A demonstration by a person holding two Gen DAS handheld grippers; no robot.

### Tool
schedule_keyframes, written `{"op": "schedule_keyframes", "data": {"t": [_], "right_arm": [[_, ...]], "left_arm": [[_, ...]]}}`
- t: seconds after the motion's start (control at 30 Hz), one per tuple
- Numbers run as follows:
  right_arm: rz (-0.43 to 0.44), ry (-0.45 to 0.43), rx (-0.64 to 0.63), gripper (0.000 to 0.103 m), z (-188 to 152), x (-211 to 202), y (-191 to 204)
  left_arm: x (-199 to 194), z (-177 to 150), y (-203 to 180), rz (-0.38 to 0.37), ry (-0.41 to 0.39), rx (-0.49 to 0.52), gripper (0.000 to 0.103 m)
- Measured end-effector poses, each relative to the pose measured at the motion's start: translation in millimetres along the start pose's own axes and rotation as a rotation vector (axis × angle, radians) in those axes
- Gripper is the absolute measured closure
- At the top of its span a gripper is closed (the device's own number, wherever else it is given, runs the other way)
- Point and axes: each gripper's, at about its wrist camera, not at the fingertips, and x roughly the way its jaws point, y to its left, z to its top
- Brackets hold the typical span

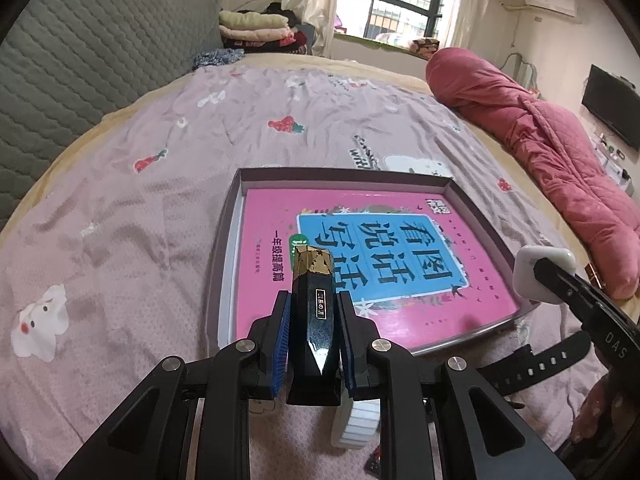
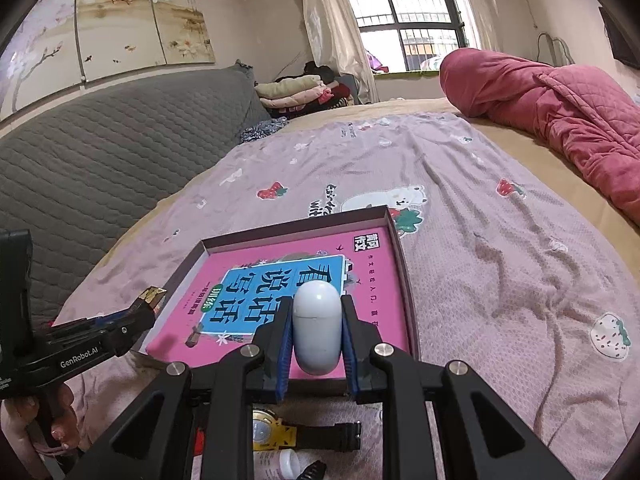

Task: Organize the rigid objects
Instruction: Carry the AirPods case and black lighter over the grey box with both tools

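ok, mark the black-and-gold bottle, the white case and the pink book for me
black-and-gold bottle (image 1: 314, 312), left wrist view, on its dark body between the fingers.
white case (image 2: 317, 328), right wrist view, on its rounded front face.
pink book (image 1: 276, 216), left wrist view, on the bare pink cover, left of the blue panel.

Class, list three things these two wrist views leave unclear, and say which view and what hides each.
- Watch, right wrist view: the tongs' frame covers part of its dial and strap.
- Small white bottle, right wrist view: cut off by the bottom edge; label too blurred to read.
- Black and gold object, left wrist view: its rear end sits behind the left tongs; its small label is illegible.
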Motion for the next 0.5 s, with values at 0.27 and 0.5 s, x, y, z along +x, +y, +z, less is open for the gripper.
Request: {"op": "schedule_keyframes", "data": {"t": [0.27, 0.5], "right_arm": [[0.006, 0.019, 0.005, 0.081, 2.5, 11.3, -3.1], [-0.022, 0.045, -0.002, 0.081, 2.6, 25.0, -5.0]], "left_arm": [[11.4, 4.4, 4.3, 0.004, 0.008, -0.009, 0.081], [15.7, 11.2, 3.7, 0.016, -0.001, -0.004, 0.081]]}}
